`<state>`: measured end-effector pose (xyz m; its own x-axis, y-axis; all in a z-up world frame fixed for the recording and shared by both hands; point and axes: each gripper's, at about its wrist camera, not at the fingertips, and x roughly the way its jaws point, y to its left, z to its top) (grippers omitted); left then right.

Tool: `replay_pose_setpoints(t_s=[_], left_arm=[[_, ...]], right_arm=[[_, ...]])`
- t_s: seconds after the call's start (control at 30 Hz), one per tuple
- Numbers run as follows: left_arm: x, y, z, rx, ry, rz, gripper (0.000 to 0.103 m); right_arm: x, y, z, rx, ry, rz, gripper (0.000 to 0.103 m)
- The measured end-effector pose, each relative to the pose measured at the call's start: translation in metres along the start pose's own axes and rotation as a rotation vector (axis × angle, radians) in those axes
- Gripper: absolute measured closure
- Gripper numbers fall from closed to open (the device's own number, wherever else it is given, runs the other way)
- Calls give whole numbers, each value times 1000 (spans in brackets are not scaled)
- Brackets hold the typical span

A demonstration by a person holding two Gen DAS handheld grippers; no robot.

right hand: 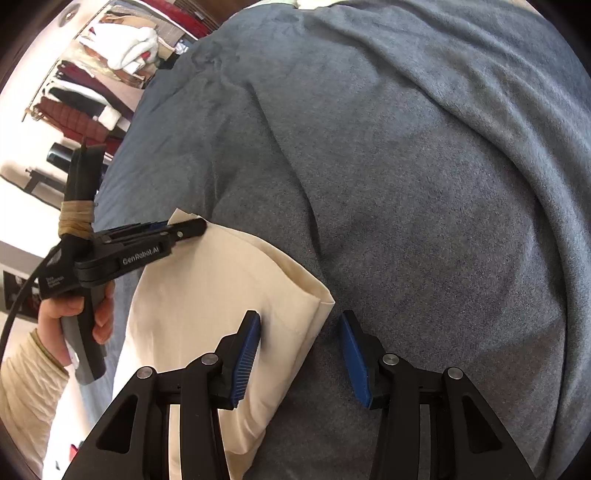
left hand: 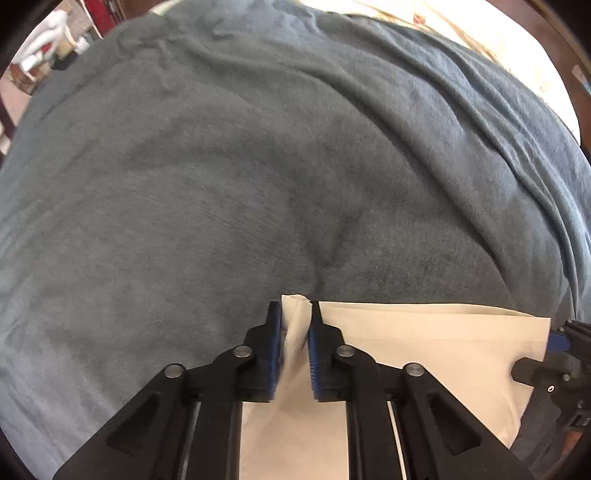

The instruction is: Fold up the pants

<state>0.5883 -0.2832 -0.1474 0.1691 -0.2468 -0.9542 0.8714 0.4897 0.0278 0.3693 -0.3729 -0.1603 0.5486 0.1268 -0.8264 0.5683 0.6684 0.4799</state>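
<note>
Cream pants [left hand: 424, 354] lie folded on a grey-blue blanket [left hand: 221, 184]. My left gripper [left hand: 296, 314] is shut on the far left corner of the pants; a pinch of cream cloth stands between its blue pads. In the right wrist view the left gripper [right hand: 192, 227] shows from the side, clamped on that corner of the pants [right hand: 207, 295]. My right gripper [right hand: 300, 321] is open, its jaws straddling the far right corner of the pants, one pad over the cloth and one over the blanket [right hand: 424, 184]. The right gripper's tip [left hand: 565, 336] shows at the pants' right edge.
The blanket covers a bed and is wrinkled toward the right. A patterned cream sheet [left hand: 461, 26] shows at the far edge. Shelves with folded clothes [right hand: 122, 48] stand beyond the bed's left side. A person's hand [right hand: 74, 317] holds the left gripper's handle.
</note>
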Motion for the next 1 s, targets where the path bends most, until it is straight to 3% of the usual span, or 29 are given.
replay_pose_setpoints(t_s=[0.13, 0.4, 0.87, 1.0], left_arm=[[-29, 5, -7, 16, -54, 65, 91], [-29, 10, -19, 44, -14, 144, 91], [-9, 28, -22, -20, 7, 141, 91], [-3, 36, -23, -55, 12, 133, 90]], right_arm=[[-5, 6, -6, -24, -24, 10, 57], [-6, 28, -8, -107, -66, 3, 57], [21, 17, 13, 16, -60, 88, 62], [20, 36, 14, -69, -87, 92, 62]])
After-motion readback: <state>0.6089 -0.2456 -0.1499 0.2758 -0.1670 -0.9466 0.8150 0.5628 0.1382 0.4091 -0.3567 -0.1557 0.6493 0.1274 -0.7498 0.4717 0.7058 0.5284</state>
